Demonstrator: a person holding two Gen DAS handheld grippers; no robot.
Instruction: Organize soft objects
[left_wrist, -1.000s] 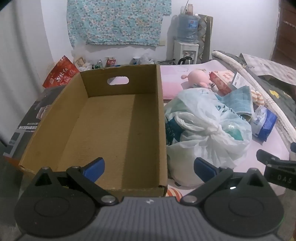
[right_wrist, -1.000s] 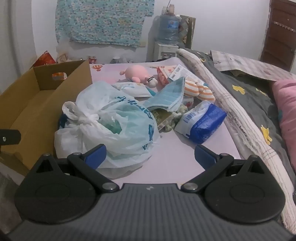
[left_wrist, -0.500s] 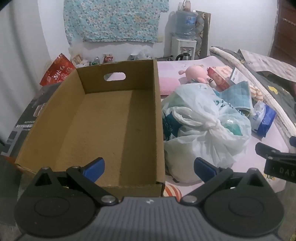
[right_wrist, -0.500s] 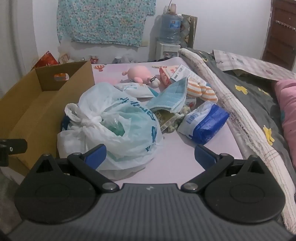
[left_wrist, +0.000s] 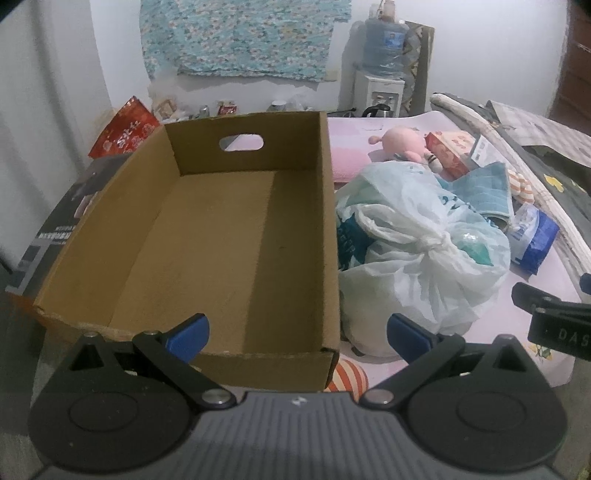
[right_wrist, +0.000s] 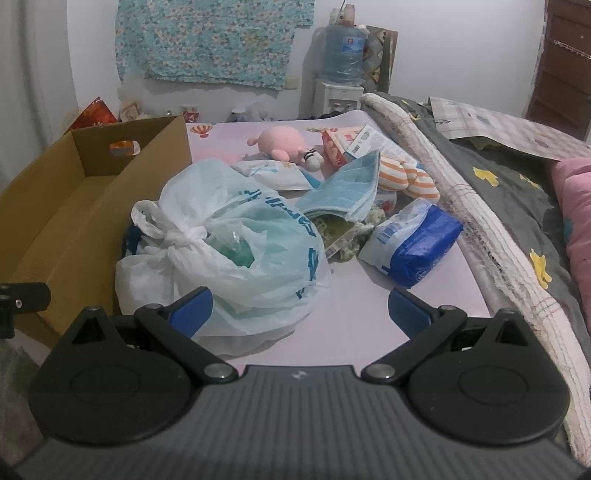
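Note:
An empty cardboard box (left_wrist: 207, 229) (right_wrist: 55, 221) stands on the pink mat, left of a knotted white plastic bag (left_wrist: 417, 251) (right_wrist: 221, 251). Behind the bag lie a pink plush toy (right_wrist: 280, 144) (left_wrist: 402, 142), a folded blue towel (right_wrist: 347, 188), an orange-striped soft toy (right_wrist: 406, 177) and a blue-white pack (right_wrist: 413, 243) (left_wrist: 532, 236). My left gripper (left_wrist: 297, 332) is open at the box's near right corner, holding nothing. My right gripper (right_wrist: 299, 312) is open just short of the bag, its left pad (right_wrist: 192, 310) close to the plastic.
A rolled quilt and dark bedding (right_wrist: 498, 206) run along the right side. A water dispenser (right_wrist: 340, 74) and a floral cloth (right_wrist: 214, 40) stand at the far wall. Red snack bags (left_wrist: 125, 133) sit behind the box. A striped ball (left_wrist: 347, 376) lies at the box's near corner.
Both grippers drifted slightly; the box and bag shifted a little in view. Jaws stayed open and nothing was taken hold of.

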